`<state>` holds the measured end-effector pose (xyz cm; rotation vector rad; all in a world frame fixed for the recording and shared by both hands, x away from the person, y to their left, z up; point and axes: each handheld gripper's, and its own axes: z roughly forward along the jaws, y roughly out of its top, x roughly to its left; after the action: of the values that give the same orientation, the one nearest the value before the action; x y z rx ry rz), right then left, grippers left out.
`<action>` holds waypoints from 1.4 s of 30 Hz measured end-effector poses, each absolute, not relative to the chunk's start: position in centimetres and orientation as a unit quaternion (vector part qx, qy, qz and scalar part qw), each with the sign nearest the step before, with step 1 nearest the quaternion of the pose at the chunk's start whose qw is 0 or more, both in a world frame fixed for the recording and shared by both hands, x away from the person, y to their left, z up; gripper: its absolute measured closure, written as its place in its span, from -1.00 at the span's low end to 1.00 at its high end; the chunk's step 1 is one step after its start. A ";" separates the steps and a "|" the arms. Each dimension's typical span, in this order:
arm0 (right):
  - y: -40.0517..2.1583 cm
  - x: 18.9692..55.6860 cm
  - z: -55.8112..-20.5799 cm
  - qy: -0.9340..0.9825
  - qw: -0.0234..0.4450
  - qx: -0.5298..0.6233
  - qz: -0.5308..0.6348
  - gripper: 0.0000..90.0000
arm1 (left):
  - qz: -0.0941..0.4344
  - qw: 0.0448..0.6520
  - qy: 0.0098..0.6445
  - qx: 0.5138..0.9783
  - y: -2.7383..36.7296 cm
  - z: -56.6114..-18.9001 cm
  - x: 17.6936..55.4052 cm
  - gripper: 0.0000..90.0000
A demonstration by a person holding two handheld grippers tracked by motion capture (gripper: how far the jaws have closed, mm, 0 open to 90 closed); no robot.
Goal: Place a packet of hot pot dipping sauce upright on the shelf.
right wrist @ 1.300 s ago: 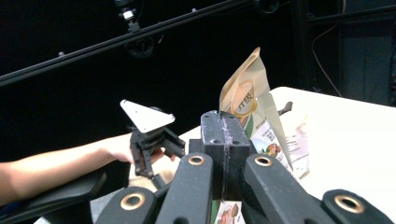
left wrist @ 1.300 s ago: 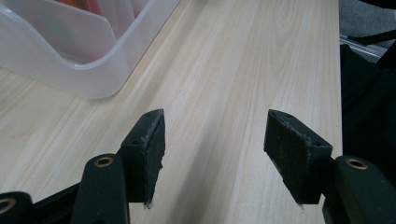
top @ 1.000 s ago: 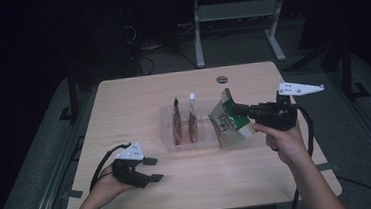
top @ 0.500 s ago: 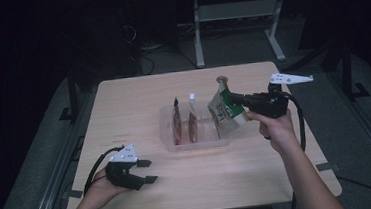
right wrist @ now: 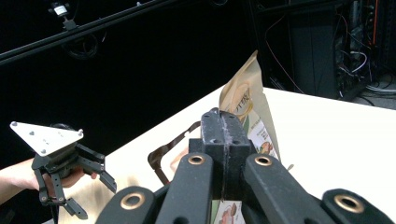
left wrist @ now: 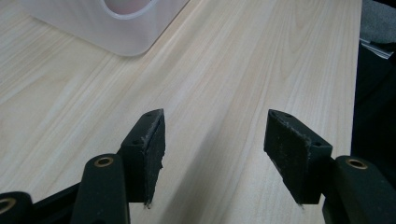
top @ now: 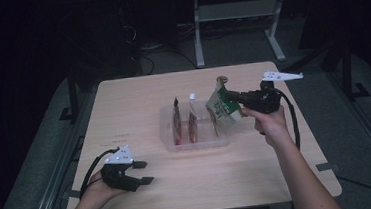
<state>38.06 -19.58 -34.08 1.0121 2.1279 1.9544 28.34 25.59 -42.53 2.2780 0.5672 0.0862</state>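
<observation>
Right now my right hand-held gripper [top: 229, 97] has its jaws clamped flat together on the edge of a green and tan pouch [top: 220, 108], which hangs from the jaw tips, tilted, over the near right end of the clear tray [top: 168, 136] standing in the middle of the surface [top: 123, 104]. Just beyond the pouch from those jaws, two slimmer packets stand upright in the tray, a brown one [top: 177, 121] and, beside it, one with a white top [top: 192, 118]. My worry is the grip: I have the pouch only by a thin margin, so it could swing or slip as I lower it, catch its lower corner on the tray wall and fold over outside instead of dropping in. Coming in too far past the jaw tips could also knock the white-topped packet into its neighbour. My left hand-held gripper [top: 138, 174] rests low over the near left of the surface, well apart from the tray, jaws spread wide with nothing between the pads [left wrist: 152, 140], so it cannot steady the tray if it slides
</observation>
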 end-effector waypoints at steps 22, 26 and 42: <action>-18.4 38.5 -35.2 0.719 0.047 0.337 0.606 1.00 | 0.030 0.380 0.221 0.898 25.5 -42.8 28.3 -0.15; -18.3 38.5 -35.2 0.729 0.062 0.338 0.592 1.00 | 0.028 0.377 0.221 0.899 25.4 -42.8 28.2 -0.15; -18.1 38.5 -34.9 0.744 0.093 0.341 0.567 0.69 | 0.028 0.375 0.221 0.900 25.5 -42.8 28.3 -0.15</action>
<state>38.49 -18.06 -34.93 1.0133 2.2086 1.6822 28.27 25.46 -42.80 2.3040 0.5649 0.0725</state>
